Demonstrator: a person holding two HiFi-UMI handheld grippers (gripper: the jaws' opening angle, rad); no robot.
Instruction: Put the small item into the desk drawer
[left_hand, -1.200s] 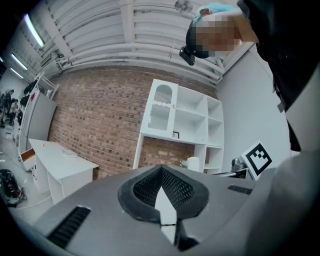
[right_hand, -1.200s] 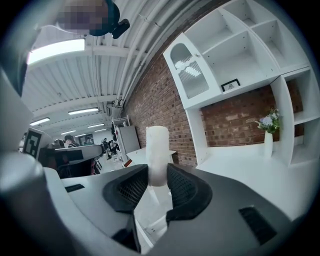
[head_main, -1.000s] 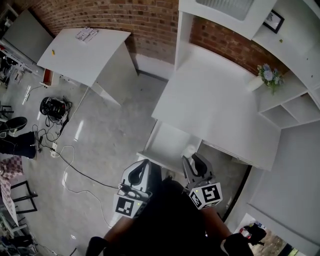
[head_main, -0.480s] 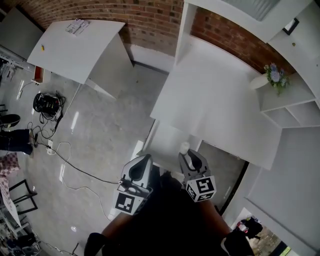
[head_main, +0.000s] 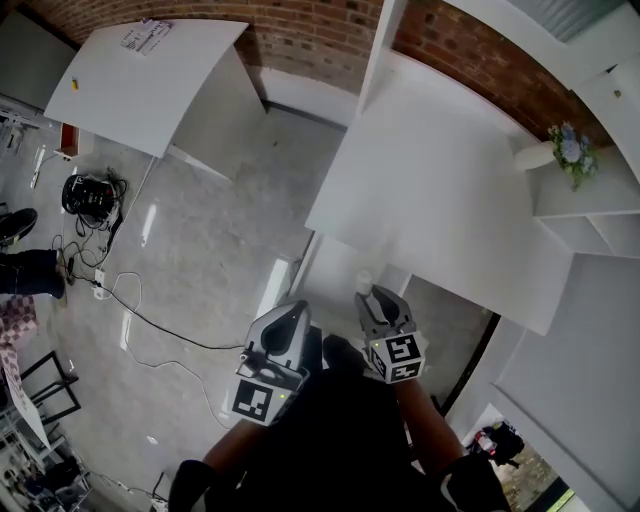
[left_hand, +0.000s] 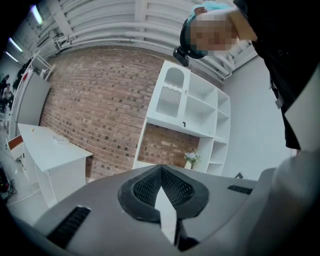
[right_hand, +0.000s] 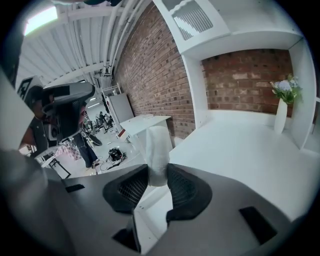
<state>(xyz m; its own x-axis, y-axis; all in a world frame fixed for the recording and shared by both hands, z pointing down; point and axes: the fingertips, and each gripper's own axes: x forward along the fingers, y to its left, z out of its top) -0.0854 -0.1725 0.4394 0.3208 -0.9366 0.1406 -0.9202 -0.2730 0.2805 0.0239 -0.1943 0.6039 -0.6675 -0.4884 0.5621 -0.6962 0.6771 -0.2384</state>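
Right gripper (right_hand: 157, 176) clamped on a small white cylinder (right_hand: 158, 147), its lower end hidden between the pads, over the open desk drawer (head_main: 332, 268), drawer's near edge covered by grippers, left gripper (left_hand: 160, 169) closed, empty

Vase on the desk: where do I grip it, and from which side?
Take the vase round its slim body at mid-height, jaws level, coming from the open desk side in front. It stands upright; flowers spread above, a shelf panel stands close beside it, brick wall behind.
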